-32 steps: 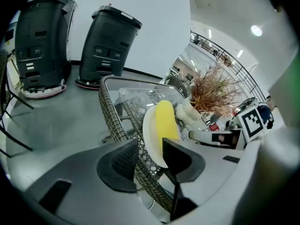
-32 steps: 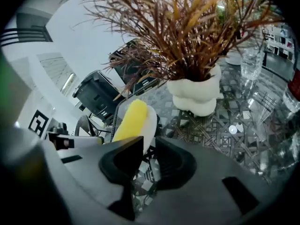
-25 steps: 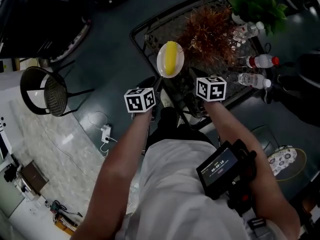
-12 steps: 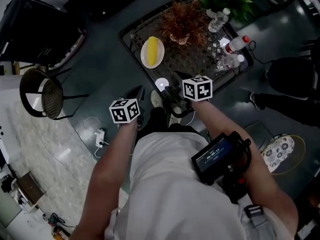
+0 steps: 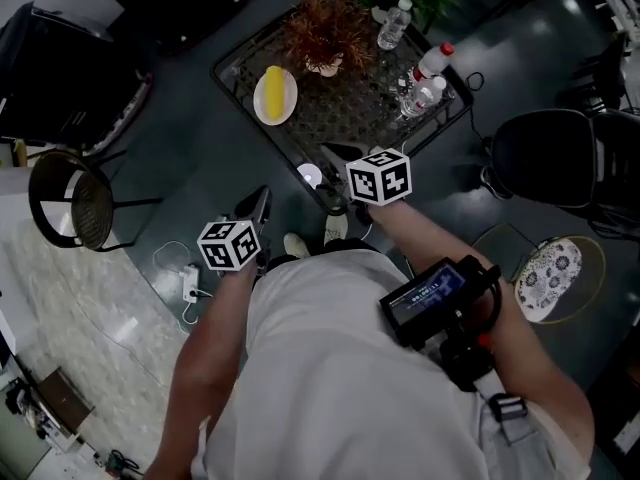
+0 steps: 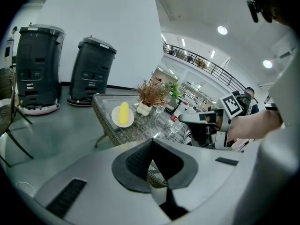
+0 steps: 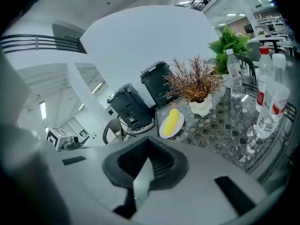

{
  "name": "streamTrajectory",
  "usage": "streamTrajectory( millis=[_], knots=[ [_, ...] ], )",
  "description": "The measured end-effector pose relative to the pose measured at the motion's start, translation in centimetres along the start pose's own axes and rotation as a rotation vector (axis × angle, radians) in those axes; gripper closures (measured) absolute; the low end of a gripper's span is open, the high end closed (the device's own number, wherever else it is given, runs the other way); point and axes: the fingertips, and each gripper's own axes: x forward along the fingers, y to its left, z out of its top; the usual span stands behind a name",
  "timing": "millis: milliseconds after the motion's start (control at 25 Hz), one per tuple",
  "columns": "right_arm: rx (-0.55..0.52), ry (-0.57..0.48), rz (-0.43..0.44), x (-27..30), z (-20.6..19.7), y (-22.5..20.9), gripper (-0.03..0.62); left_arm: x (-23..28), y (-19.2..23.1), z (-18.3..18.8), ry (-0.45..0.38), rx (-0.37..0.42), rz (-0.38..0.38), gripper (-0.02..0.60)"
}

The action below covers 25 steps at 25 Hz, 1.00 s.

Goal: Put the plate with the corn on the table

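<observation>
The plate [image 5: 275, 96] sits flat on the table [image 5: 345, 118], so the corn [image 5: 273, 86] cannot roll off. My left gripper [image 6: 152, 146] and right gripper [image 7: 147, 153] are closed tight, holding nothing. I think the job is done.

Dark floor [image 5: 190, 138], white wall [image 6: 103, 13] — a round wicker chair [image 5: 75, 203], ceiling lights [image 6: 222, 30].

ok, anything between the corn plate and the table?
Nothing visible: the plate with the corn already rests on the glass table, near its corner, beside the potted dried plant. The left hand-held gripper and right hand-held gripper hold nothing.
</observation>
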Motion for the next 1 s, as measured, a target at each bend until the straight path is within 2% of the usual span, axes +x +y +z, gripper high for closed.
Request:
streamTrajectory(
  millis=[320, 680, 1000],
  knots=[
    [0.023, -0.048, 0.007, -3.1, -2.3, 4.0, 0.585, -3.5, -2.3, -0.7, -0.018, 0.076, -0.076, 0.574],
    [0.057, -0.098, 0.007, -7.5, -5.9, 8.6, 0.585, -8.1, -5.1, -2.6, -0.052, 0.093, -0.138, 0.574],
    [0.044, -0.128, 0.02, -8.3, -7.0, 13.3, 0.585, -12.0, -5.2, -3.6, -0.055, 0.114, -0.174, 0.574]
  ],
)
